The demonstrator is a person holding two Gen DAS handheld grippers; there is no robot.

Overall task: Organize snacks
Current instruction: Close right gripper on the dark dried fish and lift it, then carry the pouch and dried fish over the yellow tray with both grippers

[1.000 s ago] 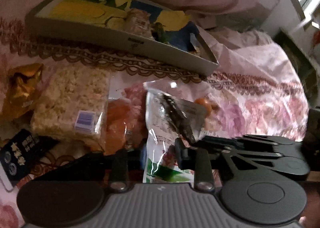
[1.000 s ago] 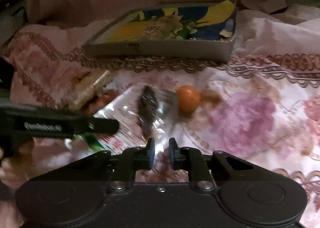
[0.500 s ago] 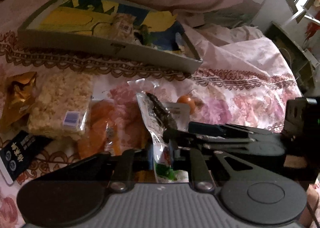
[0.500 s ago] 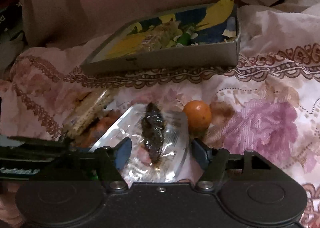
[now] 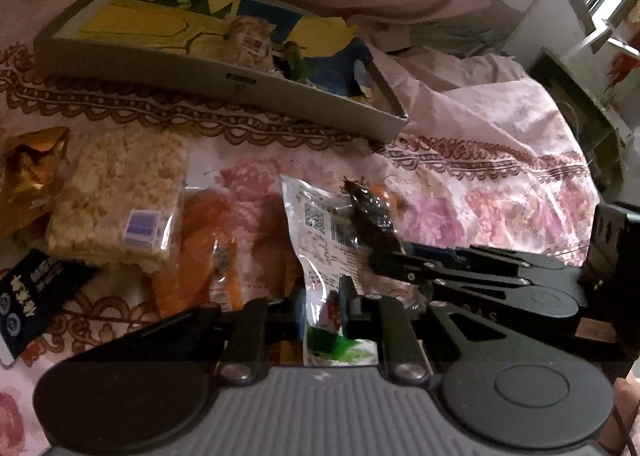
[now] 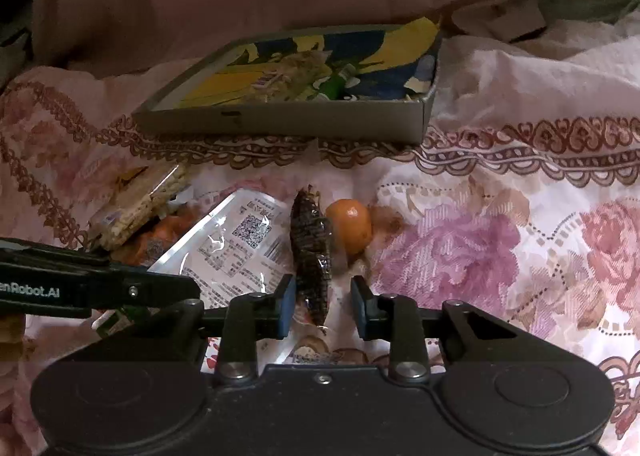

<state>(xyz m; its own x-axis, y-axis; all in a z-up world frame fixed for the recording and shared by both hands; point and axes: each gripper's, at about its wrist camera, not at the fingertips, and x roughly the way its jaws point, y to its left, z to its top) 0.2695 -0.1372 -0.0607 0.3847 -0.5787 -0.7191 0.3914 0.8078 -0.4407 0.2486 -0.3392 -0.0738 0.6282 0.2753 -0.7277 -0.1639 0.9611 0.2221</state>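
Now: left gripper point(image 5: 322, 306) clamps white pouch point(image 5: 320, 224). Dark packet point(image 6: 312, 252) stands lengthwise between right gripper point(image 6: 323, 306) parted fingers, hugging left pad, unpinched. Right nearer.

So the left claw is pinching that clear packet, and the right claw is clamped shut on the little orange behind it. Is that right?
Not quite. The left gripper does pinch the clear packet, but in the right wrist view the right gripper is open around the dark wrapped snack. The orange lies untouched on the cloth behind it.
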